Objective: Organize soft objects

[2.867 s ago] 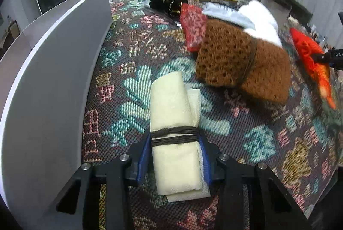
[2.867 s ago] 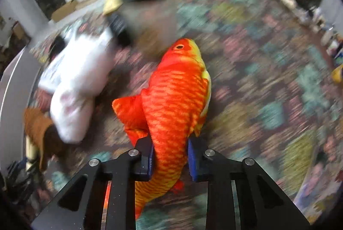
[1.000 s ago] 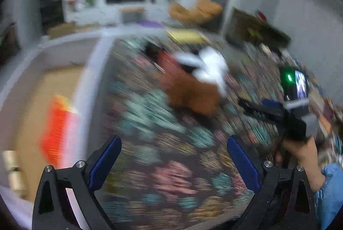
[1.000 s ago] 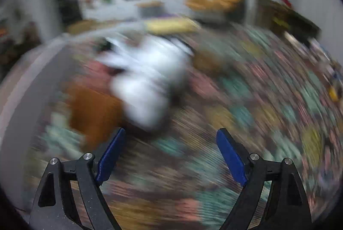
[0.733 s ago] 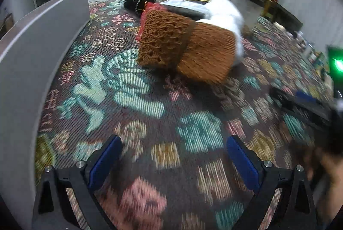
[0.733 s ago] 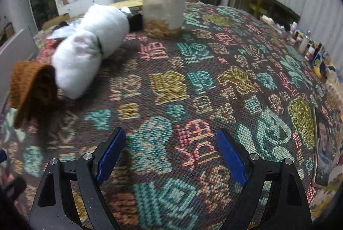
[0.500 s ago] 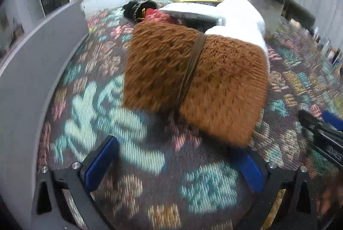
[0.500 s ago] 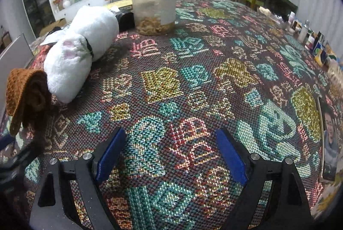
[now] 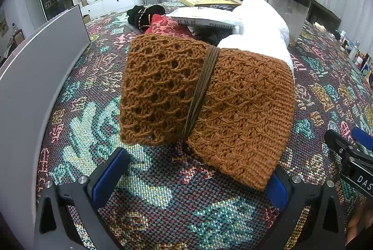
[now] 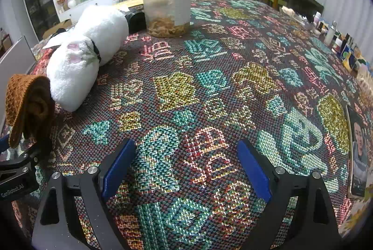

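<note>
The left gripper [image 9: 195,173] is spread wide, and the brown knitted bundle [image 9: 205,98] lies just ahead between its fingers, long axis across them, cord at the middle. The right gripper [image 10: 186,166] is also spread, empty, with this bundle far to its left.

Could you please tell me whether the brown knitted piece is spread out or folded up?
Folded and bundled: the brown knitted piece has a dark cord wrapped around its middle.
</note>
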